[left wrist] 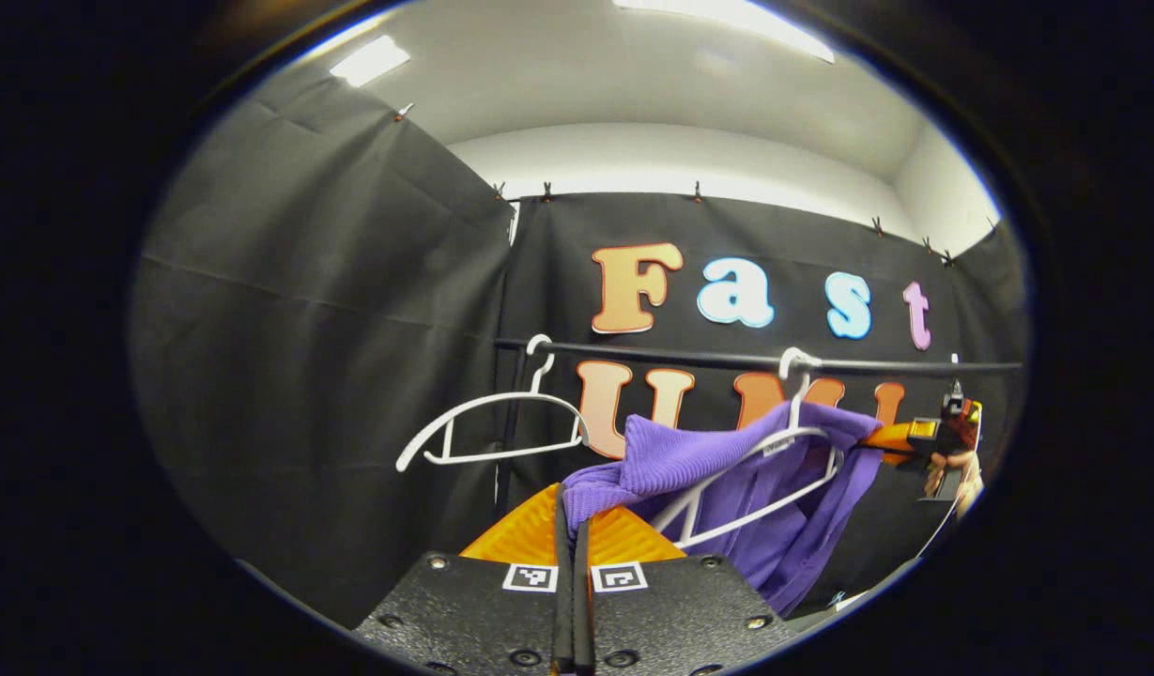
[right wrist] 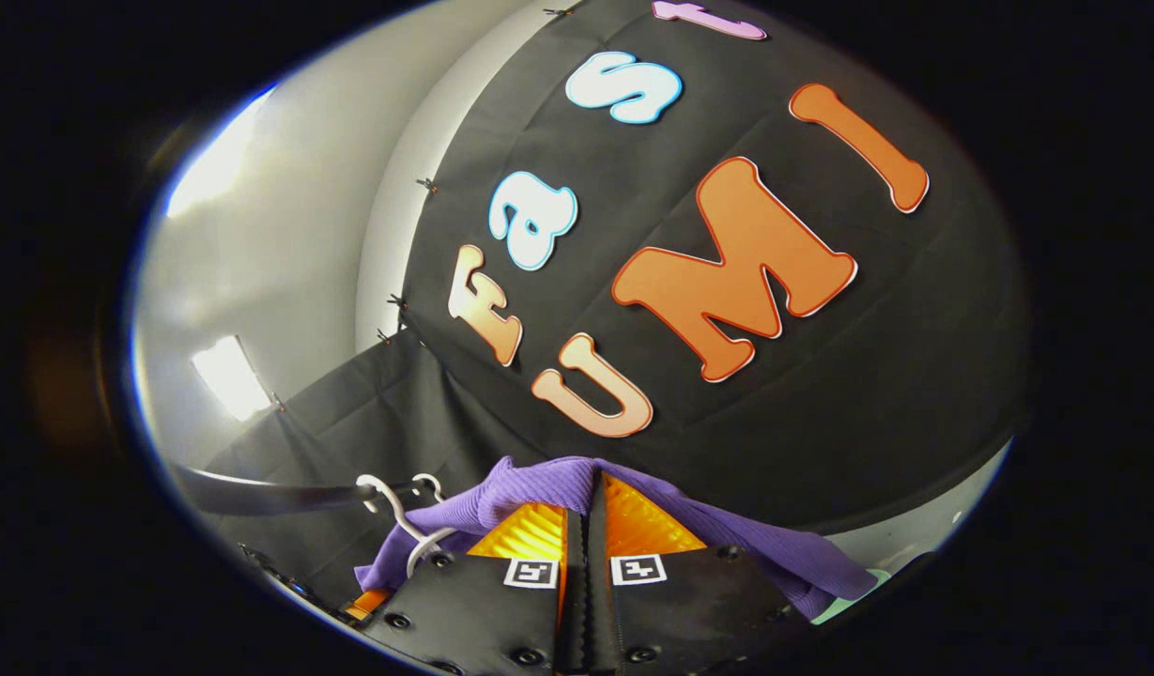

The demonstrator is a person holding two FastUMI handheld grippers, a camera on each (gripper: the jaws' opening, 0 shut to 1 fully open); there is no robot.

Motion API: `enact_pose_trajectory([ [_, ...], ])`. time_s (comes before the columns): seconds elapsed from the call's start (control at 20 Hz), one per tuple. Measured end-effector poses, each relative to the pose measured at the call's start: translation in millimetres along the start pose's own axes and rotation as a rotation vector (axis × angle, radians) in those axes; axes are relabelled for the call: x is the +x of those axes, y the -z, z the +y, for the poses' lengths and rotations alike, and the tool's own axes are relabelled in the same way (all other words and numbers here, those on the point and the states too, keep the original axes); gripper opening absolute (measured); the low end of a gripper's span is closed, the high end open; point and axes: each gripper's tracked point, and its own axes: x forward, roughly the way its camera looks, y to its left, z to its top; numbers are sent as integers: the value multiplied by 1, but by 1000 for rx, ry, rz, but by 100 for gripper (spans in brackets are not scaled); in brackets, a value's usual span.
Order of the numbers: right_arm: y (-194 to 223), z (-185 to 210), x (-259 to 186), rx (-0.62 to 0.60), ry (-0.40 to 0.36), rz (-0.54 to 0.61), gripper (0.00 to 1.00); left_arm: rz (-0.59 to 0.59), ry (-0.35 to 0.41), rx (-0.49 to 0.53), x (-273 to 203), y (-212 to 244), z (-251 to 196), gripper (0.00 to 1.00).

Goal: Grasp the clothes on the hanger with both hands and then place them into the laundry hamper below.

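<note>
Purple sweater [left wrist: 727, 479] hangs half-off the white hanger [left wrist: 774, 479] on the black rail [left wrist: 689, 358]. In the left gripper view one shoulder is already pulled off the hanger arm toward 7 o'clock, and the rest drapes down at 4–5 o'clock.

Left claw [left wrist: 573, 526]: fingers pressed together with a bunch of the sweater's knit pinched between the tips. Right claw [right wrist: 581, 526]: also clamped, purple fabric wrapped over and between its orange fingers [right wrist: 530, 530]. From the left gripper view the right claw sits at 3 o'clock, at the far shoulder, a hand behind it.

Step in hand, as I read it: lift the sweater clear of the hanger.
- Raise both claws together and draw toward the person, so the neck slides off the hook side rather than dragging the hanger along the rail.
- Keep tension even; a one-sided pull will likely tip the hanger and snag the neck opening.
- The knit stretches, so expect slack before it releases. Don't yank.
- Grip looks shallow on the left, just an edge fold. Could slip under load.

A second hanger [left wrist: 492, 427], empty, hangs at 9 o'clock of the sweater, well apart. Not in the way.

Hamper isn't visible from either claw, so I can't judge the drop line yet. Black cloth walls, white ceiling, strip lights [left wrist: 370, 59].
</note>
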Motion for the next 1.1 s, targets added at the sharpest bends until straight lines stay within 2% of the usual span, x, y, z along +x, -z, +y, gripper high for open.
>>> enact_pose_trajectory([
  [0.2,-16,13,8,8,-25,-2,7,-4,26,26,13,-8,3,0],
  [0.65,-34,2,35,3,-9,27,7,5,82,100,49,-11,11,0],
  [0.9,-53,-9,43,-51,36,21,7,-22,128,208,75,-19,5,0],
  [1.1,-48,-28,49,-80,87,44,7,-18,140,247,90,-16,1,0],
])
